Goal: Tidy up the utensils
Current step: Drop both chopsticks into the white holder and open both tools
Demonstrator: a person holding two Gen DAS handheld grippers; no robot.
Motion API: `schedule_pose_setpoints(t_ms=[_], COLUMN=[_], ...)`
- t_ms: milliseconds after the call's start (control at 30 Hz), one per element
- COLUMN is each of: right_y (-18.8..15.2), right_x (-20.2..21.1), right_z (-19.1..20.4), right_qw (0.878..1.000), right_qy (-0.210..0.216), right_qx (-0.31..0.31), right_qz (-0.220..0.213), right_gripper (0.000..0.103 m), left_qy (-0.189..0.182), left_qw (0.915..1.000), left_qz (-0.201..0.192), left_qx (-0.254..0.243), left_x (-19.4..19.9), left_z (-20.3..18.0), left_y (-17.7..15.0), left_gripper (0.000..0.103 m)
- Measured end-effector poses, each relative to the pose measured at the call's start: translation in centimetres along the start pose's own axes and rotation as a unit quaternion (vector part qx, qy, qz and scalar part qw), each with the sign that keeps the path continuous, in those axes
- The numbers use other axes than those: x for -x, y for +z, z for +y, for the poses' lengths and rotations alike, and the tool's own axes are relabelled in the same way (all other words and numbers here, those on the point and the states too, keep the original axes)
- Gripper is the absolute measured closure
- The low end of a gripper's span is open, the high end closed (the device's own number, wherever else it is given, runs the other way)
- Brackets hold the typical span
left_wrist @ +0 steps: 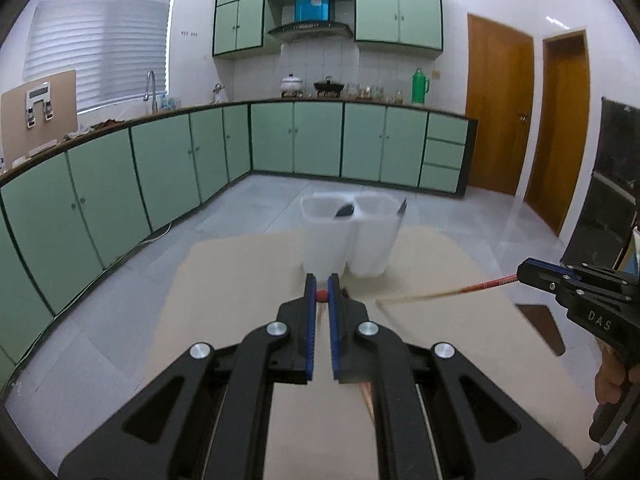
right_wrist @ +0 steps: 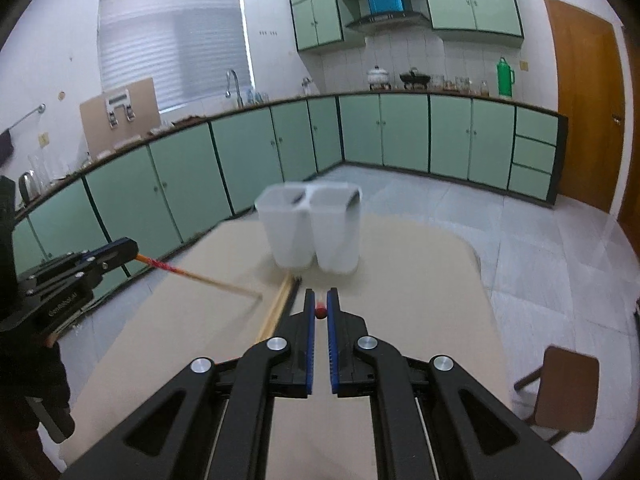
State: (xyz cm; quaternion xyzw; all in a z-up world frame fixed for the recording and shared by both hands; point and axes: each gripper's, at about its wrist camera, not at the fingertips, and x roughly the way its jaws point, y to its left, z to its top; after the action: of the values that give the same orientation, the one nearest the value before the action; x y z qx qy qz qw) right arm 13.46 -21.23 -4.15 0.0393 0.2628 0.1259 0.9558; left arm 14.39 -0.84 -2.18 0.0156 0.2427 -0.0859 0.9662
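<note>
My left hand-held gripper (left_wrist: 321,286) clamped on one chopstick (right_wrist: 200,277), right hand-held gripper (right_wrist: 320,300) on another chopstick (left_wrist: 444,291). White utensil holder (left_wrist: 350,236) stands on desk (left_wrist: 224,280) just ahead, w/ more chopsticks (right_wrist: 280,304) lying below-left of right one.

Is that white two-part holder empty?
No. The white holder stands upright with a dark utensil in one compartment and another at its far edge.
</note>
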Motion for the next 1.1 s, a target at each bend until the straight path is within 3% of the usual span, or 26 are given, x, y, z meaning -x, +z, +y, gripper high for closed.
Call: schedule_pose_setpoints(t_ms=[400, 700, 867, 1100], right_y=[7.5, 14.5, 18.3, 19.9], right_x=[-1.5, 0.6, 1.0, -3.0], right_z=[0.0, 0.4, 0.5, 0.6], right_qw=[0.999, 0.995, 0.992, 0.993], right_qy=[0.020, 0.046, 0.038, 0.004], right_qx=[0.038, 0.053, 0.059, 0.068], right_qz=[-0.006, -0.064, -0.101, -0.093], right_gripper=[0.097, 0.097, 0.097, 0.097], left_qy=[-0.034, -0.051, -0.056, -0.052], left_qw=[0.9989, 0.9935, 0.9862, 0.9811], left_qz=[-0.032, -0.102, -0.156, -0.187], left_qx=[0.002, -0.003, 0.001, -0.001], left_x=[-1.2, 0.9, 1.1, -3.4], left_z=[0.2, 0.1, -0.3, -1.9], left_y=[4.9, 10.3, 13.9, 17.0], left_gripper=[0.098, 0.098, 0.098, 0.098])
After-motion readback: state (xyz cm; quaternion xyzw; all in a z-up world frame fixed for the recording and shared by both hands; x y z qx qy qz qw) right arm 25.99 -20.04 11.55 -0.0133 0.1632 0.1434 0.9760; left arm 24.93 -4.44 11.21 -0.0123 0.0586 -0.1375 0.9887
